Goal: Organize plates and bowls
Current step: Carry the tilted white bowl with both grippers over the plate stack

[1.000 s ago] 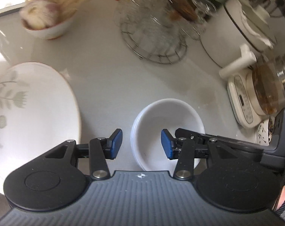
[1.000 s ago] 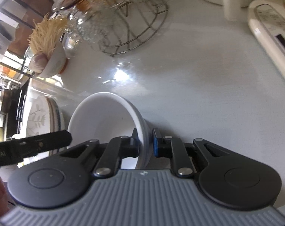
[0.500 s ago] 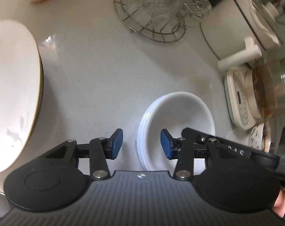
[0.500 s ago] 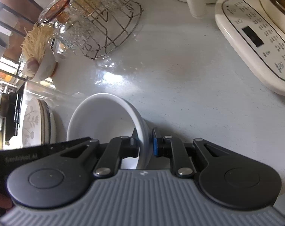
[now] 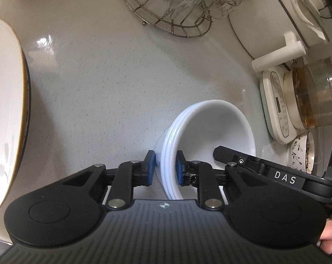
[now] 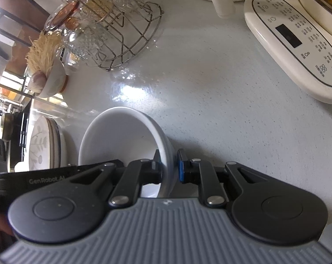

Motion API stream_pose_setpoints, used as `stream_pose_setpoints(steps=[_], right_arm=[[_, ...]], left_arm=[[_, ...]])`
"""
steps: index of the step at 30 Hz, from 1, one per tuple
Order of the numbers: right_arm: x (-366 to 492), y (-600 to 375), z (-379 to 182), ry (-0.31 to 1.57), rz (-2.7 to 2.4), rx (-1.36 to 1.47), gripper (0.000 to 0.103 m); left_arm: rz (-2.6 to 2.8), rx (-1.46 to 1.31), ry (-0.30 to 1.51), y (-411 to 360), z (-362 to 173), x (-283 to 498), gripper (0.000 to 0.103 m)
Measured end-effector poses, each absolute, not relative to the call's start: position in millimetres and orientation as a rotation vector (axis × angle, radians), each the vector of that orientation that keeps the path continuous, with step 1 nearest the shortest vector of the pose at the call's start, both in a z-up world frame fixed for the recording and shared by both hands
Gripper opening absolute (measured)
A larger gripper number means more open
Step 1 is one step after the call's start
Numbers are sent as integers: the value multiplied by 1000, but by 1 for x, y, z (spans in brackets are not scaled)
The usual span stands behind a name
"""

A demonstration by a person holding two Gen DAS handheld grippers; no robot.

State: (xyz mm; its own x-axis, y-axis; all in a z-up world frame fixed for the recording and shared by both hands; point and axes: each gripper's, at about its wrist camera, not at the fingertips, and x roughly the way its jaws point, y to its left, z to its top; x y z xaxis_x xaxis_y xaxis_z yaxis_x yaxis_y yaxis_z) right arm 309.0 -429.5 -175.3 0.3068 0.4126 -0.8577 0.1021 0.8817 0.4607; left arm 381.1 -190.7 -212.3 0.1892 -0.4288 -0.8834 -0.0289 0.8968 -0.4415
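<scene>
Two grippers held a stack of white bowls (image 5: 214, 127) on a pale desk (image 5: 95, 83).
The left gripper (image 5: 165, 167) was closing its fingers over the stack's left rim; the right gripper (image 6: 168, 167) stayed clenched on the right rim.

We read "DAS" in white letters on the black arm of the right gripper (image 5: 284, 177) where it crossed the left wrist view. In the right wrist view, "GenRobot.AI" stood in grey on the black body of the left gripper (image 6: 47, 179). The cream appliance base (image 6: 297, 41) carried printed button labels too small to read.
</scene>
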Motion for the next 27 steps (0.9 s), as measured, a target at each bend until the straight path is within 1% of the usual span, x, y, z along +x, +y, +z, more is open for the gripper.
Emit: stream_pose_setpoints(steps=[8, 13, 17, 21, 27], right_arm=[[312, -421, -173, 1233, 180, 514, 17], [310, -409, -156, 1216, 158, 504, 17], [312, -400, -143, 1224, 171, 523, 17], [316, -388, -120, 1172, 185, 511, 18], [321, -366, -91, 1113, 222, 458, 19]], left_arm=[[-329, -359, 1354, -185, -209, 386, 23], [-341, -379, 1343, -173, -196, 387, 23], [-338, -359, 1317, -164, -175, 387, 23], [-358, -335, 1265, -154, -148, 386, 23], [-371, -356, 1214, -131, -122, 383, 23]])
